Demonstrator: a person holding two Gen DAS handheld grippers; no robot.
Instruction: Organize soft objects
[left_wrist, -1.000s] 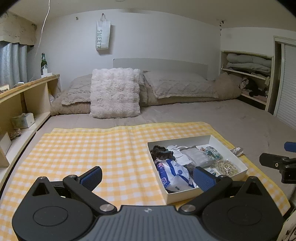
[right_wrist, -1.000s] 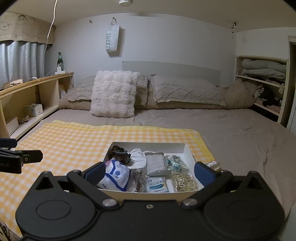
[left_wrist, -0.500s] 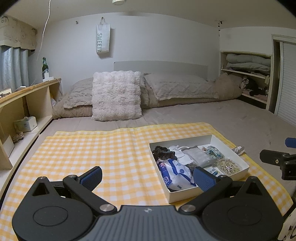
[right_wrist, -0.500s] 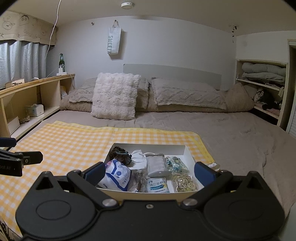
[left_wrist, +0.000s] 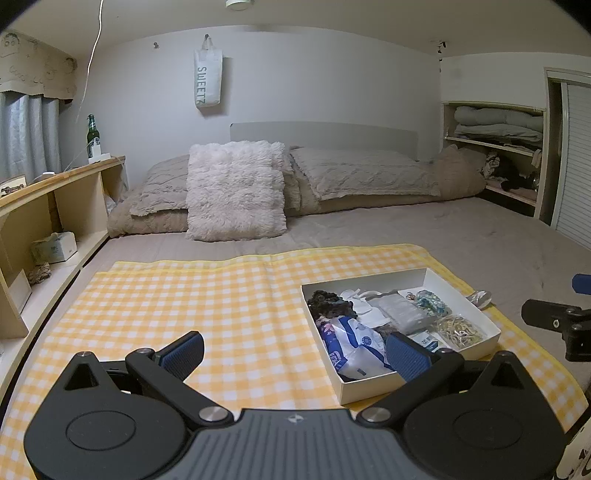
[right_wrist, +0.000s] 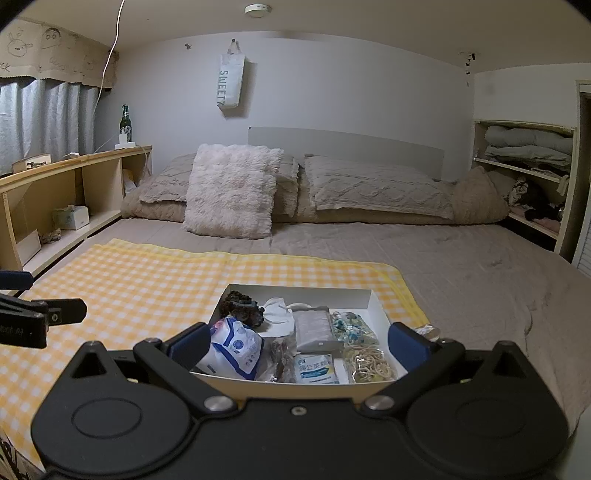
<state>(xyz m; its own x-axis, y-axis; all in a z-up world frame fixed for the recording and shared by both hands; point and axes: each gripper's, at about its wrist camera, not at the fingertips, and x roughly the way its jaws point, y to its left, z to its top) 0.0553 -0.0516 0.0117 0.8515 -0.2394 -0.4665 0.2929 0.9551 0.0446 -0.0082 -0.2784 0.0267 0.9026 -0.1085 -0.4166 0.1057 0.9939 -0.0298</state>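
Both grippers' fingers (left_wrist: 183, 350) (right_wrist: 406, 347) wide apart above white box (right_wrist: 376, 308) near checked cloth's (left_wrist: 184, 302) right edge

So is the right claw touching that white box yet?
Apart. In the left wrist view the right claw hangs above the grey bedsheet, with open space between it and the white box.
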